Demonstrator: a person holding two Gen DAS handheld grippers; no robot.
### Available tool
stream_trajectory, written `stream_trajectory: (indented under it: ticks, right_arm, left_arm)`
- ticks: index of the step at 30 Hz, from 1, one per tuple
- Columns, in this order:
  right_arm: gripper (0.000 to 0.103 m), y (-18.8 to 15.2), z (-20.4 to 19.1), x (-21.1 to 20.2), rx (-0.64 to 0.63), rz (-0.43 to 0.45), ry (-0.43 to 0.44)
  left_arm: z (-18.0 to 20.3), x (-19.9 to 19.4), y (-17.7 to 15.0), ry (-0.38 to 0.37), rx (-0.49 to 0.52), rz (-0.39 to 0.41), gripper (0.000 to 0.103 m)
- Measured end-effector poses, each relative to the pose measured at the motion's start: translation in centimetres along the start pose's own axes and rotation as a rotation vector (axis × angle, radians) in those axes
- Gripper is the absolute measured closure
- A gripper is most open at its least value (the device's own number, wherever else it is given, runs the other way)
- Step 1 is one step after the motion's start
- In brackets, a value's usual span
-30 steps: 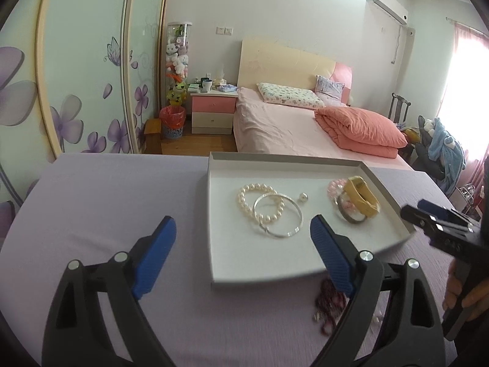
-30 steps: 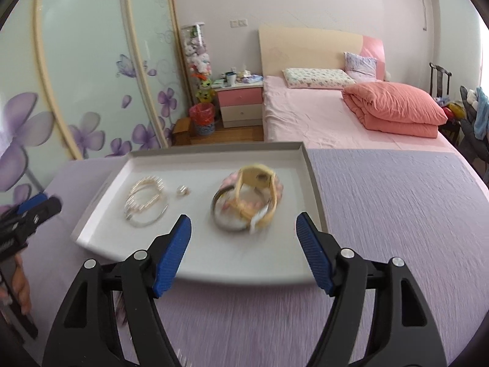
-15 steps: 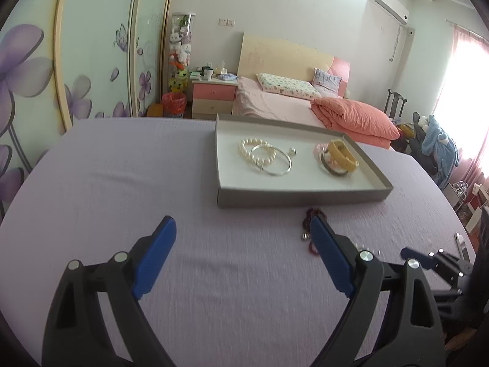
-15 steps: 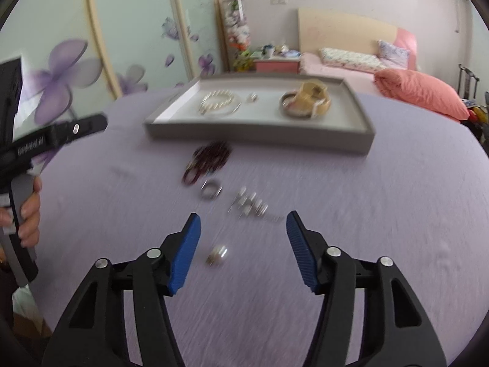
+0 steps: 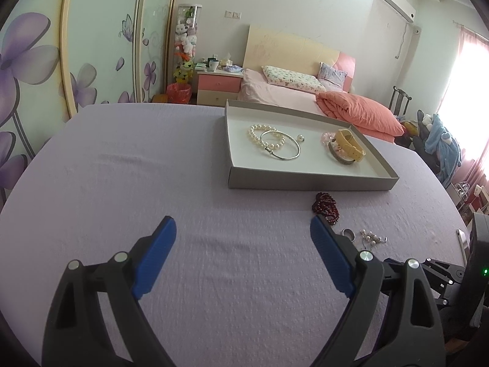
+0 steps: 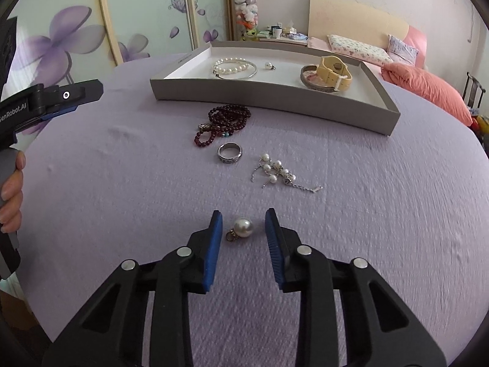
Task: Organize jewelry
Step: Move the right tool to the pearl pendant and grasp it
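At the far left of the right wrist view, the left tool hangs above the lavender-covered table, gripped by the person's hand. In its own view the left tool is spread wide with nothing between its blue pads, over bare cloth and well apart from any jewelry.

Toward the middle, the gray tray stands at the far side of the table. It already holds a pearl bracelet overlapped by a silver bangle, a single pearl earring, and a yellow watch strap resting on another bangle. Just in front of the tray's near wall lie the dark red bead strand, then a silver ring, then a pearl-and-chain piece to the ring's right.

Nearest of all is the loose pearl pendant, lying on the cloth directly between the right tool's pads. That tool is narrowed around it but not yet touching; a gap shows on each side. The pendant's long axis runs across the opening, its small metal loop pointing toward the left pad, the round pearl toward the right. The right tool is clearly the one placed to take it, and closing straight inward looks sufficient, though the smooth pearl may roll or squirt forward.
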State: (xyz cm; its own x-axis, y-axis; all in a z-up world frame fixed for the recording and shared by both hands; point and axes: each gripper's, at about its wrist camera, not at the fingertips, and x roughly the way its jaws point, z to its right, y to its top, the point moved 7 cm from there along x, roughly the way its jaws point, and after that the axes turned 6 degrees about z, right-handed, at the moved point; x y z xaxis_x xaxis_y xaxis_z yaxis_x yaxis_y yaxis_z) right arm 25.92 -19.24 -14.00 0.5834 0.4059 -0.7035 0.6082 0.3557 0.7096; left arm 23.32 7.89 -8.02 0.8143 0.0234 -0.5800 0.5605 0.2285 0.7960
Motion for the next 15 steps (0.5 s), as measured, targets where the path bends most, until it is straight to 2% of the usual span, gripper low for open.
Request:
stream_trajectory:
  ticks: [4,12,15]
  right_arm:
    - [0.076,-0.07,0.00,-0.09,0.002,-0.001,-0.003]
    - [0.087,-0.05,-0.13,-0.22,-0.005,-0.001,-0.007]
    - [0.088,-0.14,0.03,-0.38,0.009,-0.001,-0.005]
  left_arm:
    - [-0.06,0.19,-0.02,0.000,-0.001,-0.006,0.014]
    - [0.20,0.73,-0.13,-0.003,-0.002,-0.021,0.014]
    - [0.60,0.97,-0.18,-0.006,0.004,-0.027,0.014]
